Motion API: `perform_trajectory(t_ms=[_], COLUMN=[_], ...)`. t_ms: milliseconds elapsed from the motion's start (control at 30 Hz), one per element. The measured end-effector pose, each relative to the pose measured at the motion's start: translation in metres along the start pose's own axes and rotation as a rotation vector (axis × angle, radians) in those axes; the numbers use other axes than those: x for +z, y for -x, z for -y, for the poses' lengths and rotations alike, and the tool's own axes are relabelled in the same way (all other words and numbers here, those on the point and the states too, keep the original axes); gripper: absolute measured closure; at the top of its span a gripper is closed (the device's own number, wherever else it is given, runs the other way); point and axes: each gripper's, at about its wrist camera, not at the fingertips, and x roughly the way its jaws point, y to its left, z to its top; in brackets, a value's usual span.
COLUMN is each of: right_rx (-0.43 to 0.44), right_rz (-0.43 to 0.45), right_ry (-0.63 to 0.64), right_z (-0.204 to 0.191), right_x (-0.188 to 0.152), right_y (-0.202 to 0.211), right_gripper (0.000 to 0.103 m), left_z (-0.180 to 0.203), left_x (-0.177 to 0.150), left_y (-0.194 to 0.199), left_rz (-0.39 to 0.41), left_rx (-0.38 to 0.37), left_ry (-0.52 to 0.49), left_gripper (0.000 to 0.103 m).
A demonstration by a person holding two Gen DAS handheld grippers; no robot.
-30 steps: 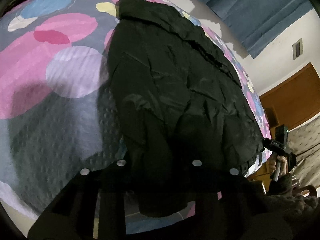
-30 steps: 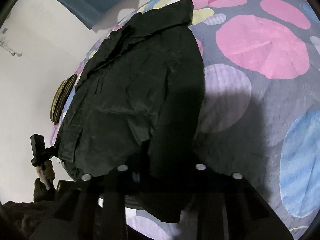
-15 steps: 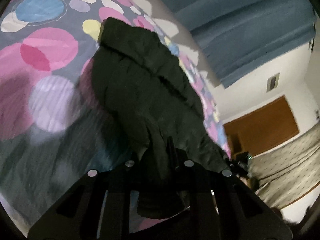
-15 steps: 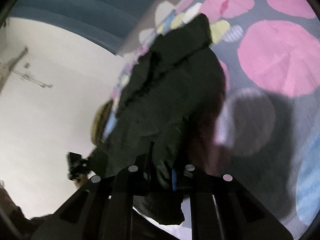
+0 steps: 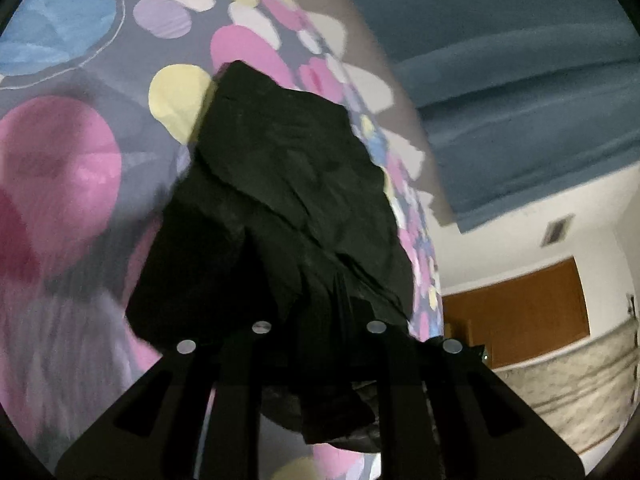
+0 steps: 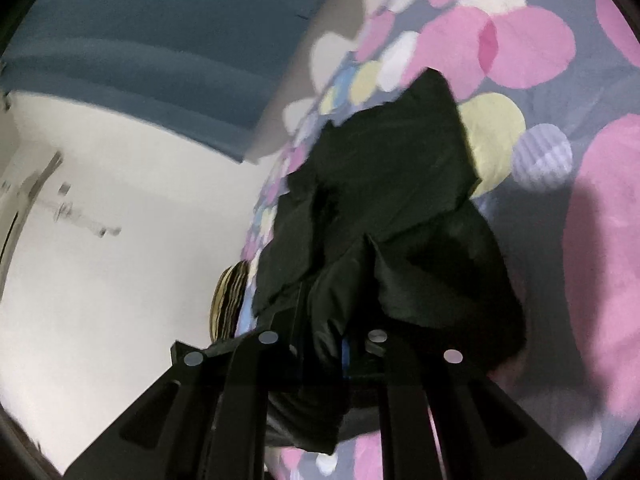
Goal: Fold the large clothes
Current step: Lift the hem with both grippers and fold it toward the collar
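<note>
A large black jacket [image 5: 288, 184] lies on a bed with a spotted cover [image 5: 60, 184]. In the left wrist view my left gripper [image 5: 320, 332] is shut on the jacket's near hem, and the bunched cloth hangs down between its fingers. In the right wrist view my right gripper [image 6: 332, 340] is shut on the other near corner of the same black jacket [image 6: 400, 184], with folds of cloth rising up around the jaws. The near part of the jacket is lifted and doubled toward its far end. The fingertips of both grippers are hidden in the dark cloth.
The spotted cover [image 6: 540, 48] spreads around the jacket in both views. A blue curtain [image 5: 520, 100] hangs behind the bed. A brown door [image 5: 520, 308] and a patterned mattress edge [image 5: 580, 392] are at right. A striped cushion [image 6: 228, 304] lies at the bed's left edge.
Both grippers closed on the jacket's near hem, then lifted and carried it forward over the jacket. Both views tilted up toward the curtain and walls.
</note>
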Motion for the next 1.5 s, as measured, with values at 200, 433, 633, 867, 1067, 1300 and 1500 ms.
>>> perform_trajectory(t_ms=[200,433,633,867,1067,1300,1500], right_rx=[-0.096,-0.109,-0.092,-0.074,-0.028,0.041,0.050], right_rz=[-0.018,-0.020,-0.024,-0.025,-0.014,0.051,0.106], right_ry=[-0.093,-0.118,-0.140,-0.163,-0.205,-0.199,-0.148], right_z=[0.035,0.046,0.046,0.046,0.049,0.043,0.039], right_x=[0.023,0.027,0.028,0.031,0.034,0.037,0.035], right_y=[-0.038,-0.045,-0.039,-0.039,-0.032,-0.010,0.010], right_gripper=[0.092,0.092,0.092,0.086,0.070,0.047,0.037], left_z=[-0.034,-0.034,-0.023,-0.028,-0.030,-0.029,-0.035], left_x=[0.026,0.032,0.034,0.040,0.048,0.051,0.043], left_y=[-0.038,-0.044,-0.015,0.016,0.025,0.043,0.037], left_rz=[-0.034,-0.034,-0.009,0.018,0.067,0.141,0.105], left_rx=[0.067,0.070,-0.043,-0.133,-0.157,-0.099,-0.042], left_ry=[0.099,0.065,0.057,0.073,0.100,-0.003,-0.071], left_gripper=[0.090,0.090,0.076,0.066,0.060,0.049,0.043])
